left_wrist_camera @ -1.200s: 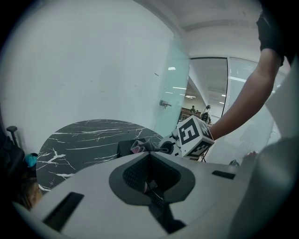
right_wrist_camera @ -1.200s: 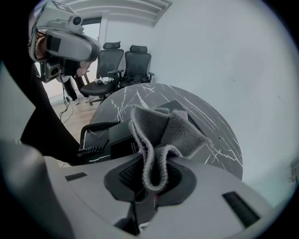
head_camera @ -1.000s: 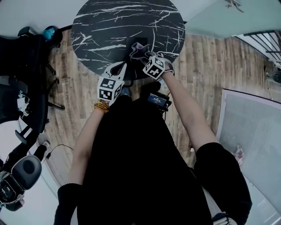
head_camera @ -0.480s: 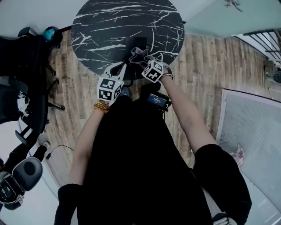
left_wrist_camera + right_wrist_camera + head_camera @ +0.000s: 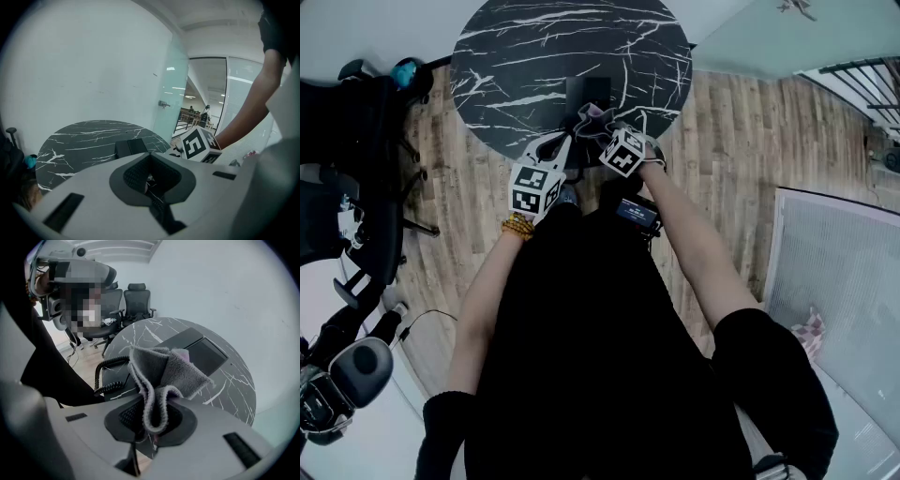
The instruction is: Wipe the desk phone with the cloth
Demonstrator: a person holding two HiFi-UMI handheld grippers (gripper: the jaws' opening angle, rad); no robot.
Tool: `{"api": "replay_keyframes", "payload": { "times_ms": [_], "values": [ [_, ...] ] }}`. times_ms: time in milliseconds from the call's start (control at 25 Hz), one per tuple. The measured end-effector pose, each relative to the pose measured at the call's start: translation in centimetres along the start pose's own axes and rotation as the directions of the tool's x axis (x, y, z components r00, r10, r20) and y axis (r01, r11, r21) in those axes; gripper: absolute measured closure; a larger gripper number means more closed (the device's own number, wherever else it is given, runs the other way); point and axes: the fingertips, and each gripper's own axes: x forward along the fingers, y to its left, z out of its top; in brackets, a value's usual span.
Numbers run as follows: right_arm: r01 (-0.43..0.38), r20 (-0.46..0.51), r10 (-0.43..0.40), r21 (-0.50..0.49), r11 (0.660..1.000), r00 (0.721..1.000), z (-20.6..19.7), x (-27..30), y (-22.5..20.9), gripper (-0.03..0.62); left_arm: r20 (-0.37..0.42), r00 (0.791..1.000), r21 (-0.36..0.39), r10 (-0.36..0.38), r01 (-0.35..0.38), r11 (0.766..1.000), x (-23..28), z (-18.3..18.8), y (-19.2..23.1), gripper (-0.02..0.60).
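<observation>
The person stands at the near edge of a round black marbled tabletop (image 5: 516,56), both arms reaching forward over it. The right hand-held gripper (image 5: 151,426) is clamped on a grey fleecy cloth (image 5: 165,372). The fabric is pinched between its jaws and bunches up above them in loose folds, with a patch of pink showing in the fold. From the head view the cloth hangs over the near part of the desk phone (image 5: 586,92), a flat dark unit lying a little right of the tabletop's middle. I cannot tell from here whether the cloth is actually touching it. The phone's coiled black cord (image 5: 108,375) loops off its left side and lies on the marble.

The left hand-held gripper (image 5: 553,147) is just left of the right one, over the near rim of the tabletop. Its jaws are drawn together with nothing between them, and its nose points toward the phone. A beaded bracelet (image 5: 517,226) sits on the wrist behind it.

Black office chairs (image 5: 356,122) stand to the left on the wooden floor (image 5: 731,141). A pale wall runs behind the far side of the tabletop, with a glass partition (image 5: 176,89) to its right.
</observation>
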Motion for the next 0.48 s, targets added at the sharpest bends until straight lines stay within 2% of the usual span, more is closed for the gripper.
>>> {"api": "replay_keyframes", "payload": {
  "times_ms": [320, 480],
  "values": [
    [-0.021, -0.011, 0.021, 0.015, 1.000, 1.000, -0.5, 0.1, 1.0, 0.540, -0.006, 1.000, 0.009, -0.003, 0.003, 1.000, 0.1, -0.1, -0.2, 0.569],
    [-0.061, -0.009, 0.062, 0.090, 0.994, 0.998, -0.6, 0.2, 1.1, 0.540, -0.001, 1.000, 0.014, -0.002, 0.002, 1.000, 0.1, 0.0, -0.2, 0.568]
  ]
}}
